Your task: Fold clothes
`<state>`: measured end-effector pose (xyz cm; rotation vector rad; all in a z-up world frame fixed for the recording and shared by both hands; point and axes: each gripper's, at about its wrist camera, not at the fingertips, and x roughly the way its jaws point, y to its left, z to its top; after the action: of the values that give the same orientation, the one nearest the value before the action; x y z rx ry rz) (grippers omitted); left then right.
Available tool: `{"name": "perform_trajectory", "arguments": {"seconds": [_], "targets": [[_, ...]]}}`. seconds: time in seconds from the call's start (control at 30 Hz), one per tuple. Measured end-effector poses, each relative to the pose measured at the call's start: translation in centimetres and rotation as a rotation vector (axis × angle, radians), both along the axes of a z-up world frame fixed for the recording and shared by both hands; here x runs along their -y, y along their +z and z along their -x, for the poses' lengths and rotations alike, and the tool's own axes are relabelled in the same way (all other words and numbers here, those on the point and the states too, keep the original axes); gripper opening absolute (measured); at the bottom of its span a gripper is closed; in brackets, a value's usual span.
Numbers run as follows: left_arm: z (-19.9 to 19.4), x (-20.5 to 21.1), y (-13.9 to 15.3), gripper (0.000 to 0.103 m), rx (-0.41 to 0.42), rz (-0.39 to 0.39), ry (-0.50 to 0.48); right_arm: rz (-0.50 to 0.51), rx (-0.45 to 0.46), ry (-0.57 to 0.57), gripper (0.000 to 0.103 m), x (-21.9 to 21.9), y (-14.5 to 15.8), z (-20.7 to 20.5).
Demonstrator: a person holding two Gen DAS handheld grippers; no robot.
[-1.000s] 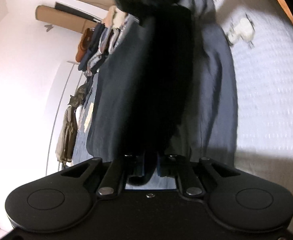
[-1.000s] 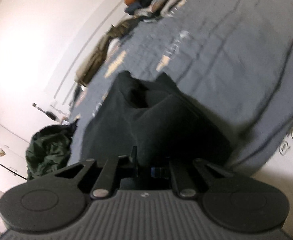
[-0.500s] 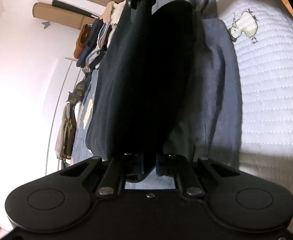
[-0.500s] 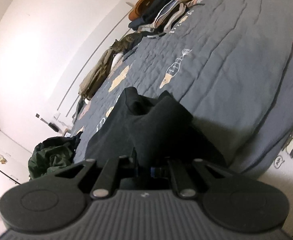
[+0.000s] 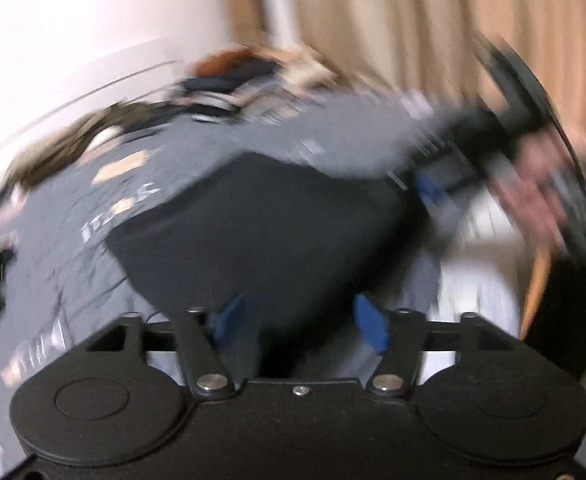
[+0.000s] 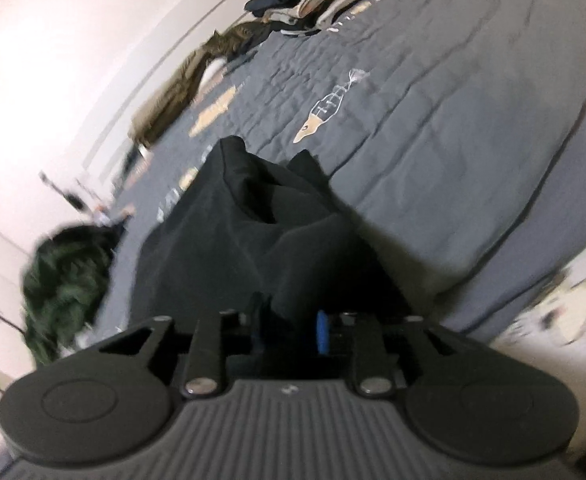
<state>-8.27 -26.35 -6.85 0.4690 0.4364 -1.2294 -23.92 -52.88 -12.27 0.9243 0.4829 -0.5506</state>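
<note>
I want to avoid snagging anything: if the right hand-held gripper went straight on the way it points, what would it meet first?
The right hand-held gripper would probably meet the bunched black fabric garment first; it lies right at the fingertips. The grey quilted bedspread is beyond it.

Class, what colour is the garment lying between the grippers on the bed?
Black, plain, seen best in the right wrist view: the garment on the grey quilt.

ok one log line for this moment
left tool: just opening, off black garment | right tool: just opening, garment between pads | grey quilt underneath
</note>
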Motion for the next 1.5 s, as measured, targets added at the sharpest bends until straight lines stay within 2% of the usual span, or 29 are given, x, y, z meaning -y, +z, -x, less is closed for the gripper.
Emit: {"name": "perform_trajectory", "arguments": {"seconds": [0.17,0.27,0.37,0.5,0.57,0.6,0.67,0.77,0.87,0.93,1.0,1.1,1.17,1.27,1.3,1.37,1.47,1.5], "targets": [[-6.5,0.8,0.6,0.063,-0.320,0.099,0.202,0.092,-0.050,-0.009,0.039,0.3,1.5,1.6],[-9.7,-0.9,-0.4,0.063,-0.550,0.156,0.306,0.161,-0.082,-0.009,0.039,0.8,2.6,2.2],[-12.1,-2.0,-2.3,0.063,-0.760,0.192,0.385,0.228,-0.072,-0.023,0.039,1.0,3.8,2.9],[-13.3,-2.3,-5.5,0.063,-0.950,0.142,0.437,0.222,-0.028,0.019,0.040,1.0,4.0,2.5],[-13.5,-2.2,-6.6,0.070,-1.001,0.123,0.443,0.186,-0.001,0.054,0.040,1.0,3.6,2.1],[-13.5,-2.0,-6.9,0.075,-1.015,0.128,0.443,0.164,0.015,0.072,0.040,0.9,3.4,1.8],[-13.8,-1.5,-7.5,0.079,-1.039,0.125,0.439,0.130,0.039,0.105,0.040,0.6,3.2,1.3],[-13.9,-0.3,-8.1,0.079,-1.058,0.124,0.405,0.128,0.039,0.144,0.040,0.0,3.1,0.5],[-13.1,0.8,-8.2,0.081,-1.028,0.108,0.383,0.114,0.025,0.199,0.040,-0.4,3.0,0.0],[-13.1,0.8,-8.0,0.069,-1.008,0.113,0.386,0.094,0.024,0.221,0.040,-0.5,2.8,-0.1],[-13.3,0.4,-7.3,0.041,-0.998,0.132,0.379,0.076,0.022,0.235,0.040,-0.4,2.6,0.0],[-13.3,-0.5,-5.3,0.033,-0.984,0.205,0.344,0.050,0.038,0.264,0.040,-0.3,2.8,0.5],[-13.1,-1.0,-4.1,0.032,-0.967,0.249,0.324,0.040,0.051,0.282,0.040,-0.2,3.0,1.0],[-13.1,-1.1,-3.6,0.032,-0.961,0.266,0.328,-0.011,0.058,0.286,0.040,0.0,2.6,1.5],[-13.2,-1.1,-3.7,0.032,-0.957,0.258,0.332,-0.033,0.059,0.283,0.040,0.1,2.3,1.7],[-13.3,-0.7,-4.0,0.031,-0.935,0.191,0.353,-0.068,0.040,0.279,0.040,0.1,1.4,1.7],[-13.4,-0.3,-5.0,0.031,-0.916,0.079,0.393,-0.053,-0.002,0.286,0.040,-0.1,1.2,1.5],[-13.3,-0.2,-5.3,0.033,-0.916,0.053,0.398,-0.051,0.009,0.292,0.040,-0.1,1.4,1.5]]}}
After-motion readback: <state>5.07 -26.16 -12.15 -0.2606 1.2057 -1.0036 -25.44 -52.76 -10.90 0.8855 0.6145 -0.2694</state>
